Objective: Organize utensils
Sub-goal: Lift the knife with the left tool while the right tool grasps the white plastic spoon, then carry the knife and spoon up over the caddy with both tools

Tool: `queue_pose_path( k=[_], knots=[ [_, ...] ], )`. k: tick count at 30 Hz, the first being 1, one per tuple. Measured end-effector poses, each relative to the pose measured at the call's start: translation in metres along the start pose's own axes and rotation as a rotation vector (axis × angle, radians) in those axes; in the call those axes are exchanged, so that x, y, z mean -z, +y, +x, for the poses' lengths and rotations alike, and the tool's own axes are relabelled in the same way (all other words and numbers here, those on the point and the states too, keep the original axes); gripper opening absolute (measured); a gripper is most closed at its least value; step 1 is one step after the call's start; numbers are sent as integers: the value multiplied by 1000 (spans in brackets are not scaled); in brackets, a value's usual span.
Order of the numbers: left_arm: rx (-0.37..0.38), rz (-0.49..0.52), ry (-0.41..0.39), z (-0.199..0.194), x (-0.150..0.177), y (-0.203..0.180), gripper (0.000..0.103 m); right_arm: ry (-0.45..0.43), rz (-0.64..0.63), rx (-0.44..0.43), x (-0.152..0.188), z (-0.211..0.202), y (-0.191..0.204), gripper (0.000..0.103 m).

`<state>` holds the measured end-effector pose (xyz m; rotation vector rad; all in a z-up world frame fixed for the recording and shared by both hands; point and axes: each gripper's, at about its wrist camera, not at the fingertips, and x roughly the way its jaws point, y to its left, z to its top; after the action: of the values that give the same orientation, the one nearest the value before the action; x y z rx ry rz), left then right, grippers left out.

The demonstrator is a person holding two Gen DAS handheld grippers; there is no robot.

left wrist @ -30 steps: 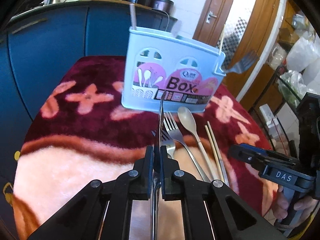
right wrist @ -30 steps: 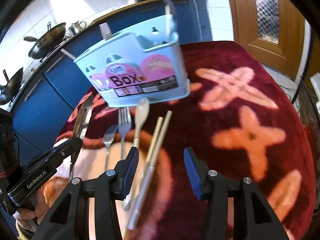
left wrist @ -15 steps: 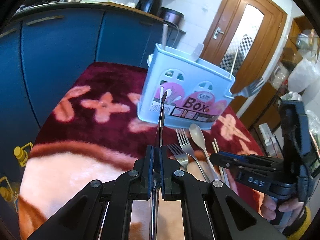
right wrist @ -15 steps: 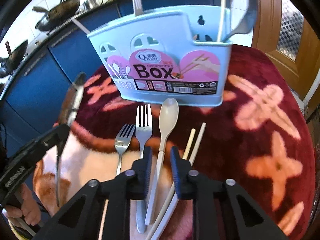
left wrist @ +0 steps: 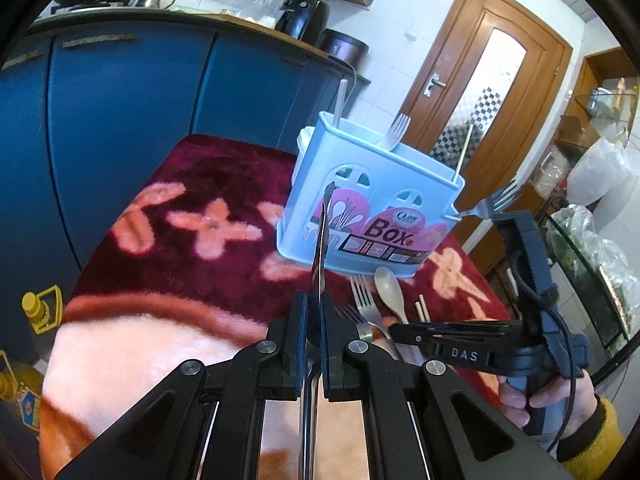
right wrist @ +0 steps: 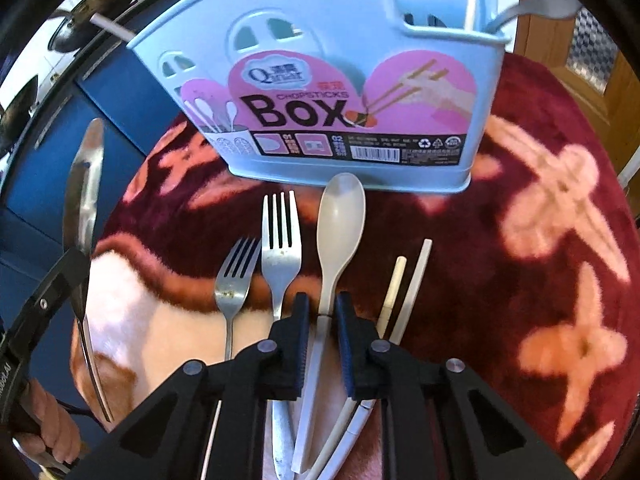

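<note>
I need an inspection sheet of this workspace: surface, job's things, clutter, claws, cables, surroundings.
Surface: red blanket with pink flower shapes.
Job's things: blue utensil box upright, already holding forks and sticks; small fork, large fork, beige spoon and chopsticks lie before it.
Clutter: nothing seen.
Claws: left claw shut on knife; right claw shut on the spoon's handle.
Cables: black cable on the right claw's handle.
Surroundings: blue cabinets, wooden door.

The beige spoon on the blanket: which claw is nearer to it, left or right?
Right. The right claw is closed around the spoon handle, while the left claw holds a knife above the blanket, off to the side.
</note>
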<state>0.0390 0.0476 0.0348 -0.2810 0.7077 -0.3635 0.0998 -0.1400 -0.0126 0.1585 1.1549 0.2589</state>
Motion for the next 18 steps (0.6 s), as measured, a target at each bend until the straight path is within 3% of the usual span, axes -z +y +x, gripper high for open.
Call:
queue_pose_path(
  k=[9,18],
  knots=[
    [7,10,-34,-11,-6,-8,6,-78,39,-60,13,-18,-13,8],
    [20,19,-79,-26,-11,-16,6,-232,33,-126,35,-70,-13,8]
  ],
)
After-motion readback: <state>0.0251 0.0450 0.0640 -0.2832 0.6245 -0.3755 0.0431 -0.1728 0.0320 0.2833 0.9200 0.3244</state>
